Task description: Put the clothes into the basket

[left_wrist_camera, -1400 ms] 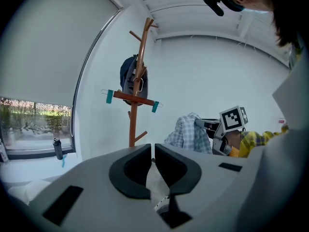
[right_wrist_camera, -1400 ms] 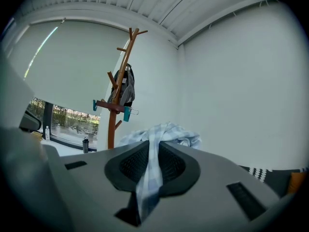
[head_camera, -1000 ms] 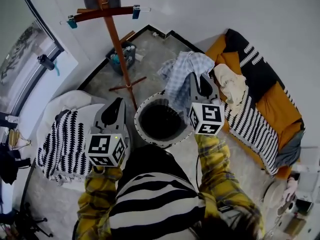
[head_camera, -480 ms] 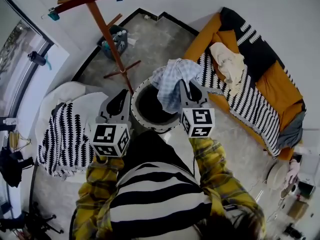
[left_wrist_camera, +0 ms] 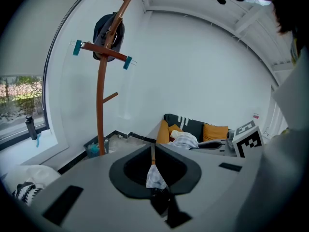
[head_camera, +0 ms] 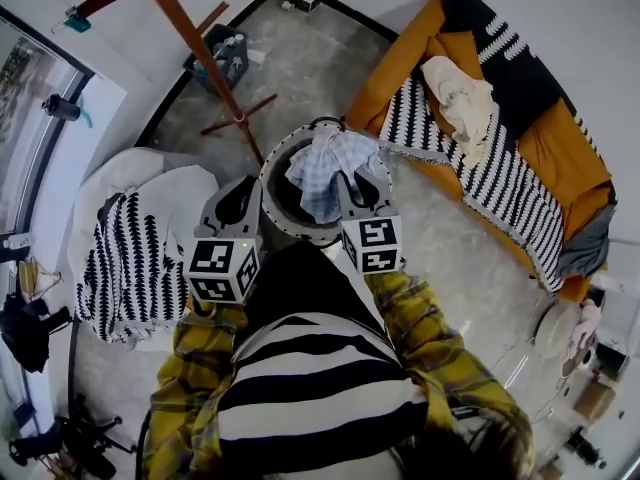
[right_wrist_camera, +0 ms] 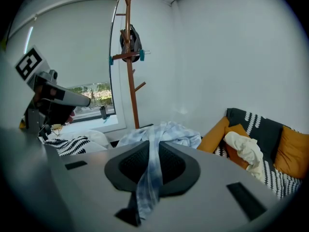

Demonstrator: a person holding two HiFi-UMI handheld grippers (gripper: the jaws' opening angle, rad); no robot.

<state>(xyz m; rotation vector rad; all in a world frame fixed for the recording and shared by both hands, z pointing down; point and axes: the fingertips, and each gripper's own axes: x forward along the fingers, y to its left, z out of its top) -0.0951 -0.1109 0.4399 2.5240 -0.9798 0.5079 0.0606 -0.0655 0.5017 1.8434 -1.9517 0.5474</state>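
A blue-and-white checked shirt point(head_camera: 320, 168) hangs bunched over the mouth of the round dark basket point(head_camera: 275, 160). My right gripper point(head_camera: 355, 183) is shut on it at the basket's right rim. In the right gripper view the shirt point(right_wrist_camera: 159, 132) runs down between the jaws of the right gripper point(right_wrist_camera: 153, 149). My left gripper point(head_camera: 240, 193) hovers at the basket's left rim, holding nothing. In its own view the jaws of the left gripper point(left_wrist_camera: 153, 151) meet in a thin line. A cream garment point(head_camera: 455, 93) lies on the sofa.
An orange sofa point(head_camera: 540, 158) with a striped throw runs along the right. The wooden coat stand point(head_camera: 200, 58) rises just behind the basket. A white beanbag with a black-and-white patterned cloth point(head_camera: 130, 268) sits at the left. A small crate point(head_camera: 225, 58) stands by the wall.
Both grippers have come down toward the basket. The shirt has moved from beside the basket's right edge to hang over its opening.
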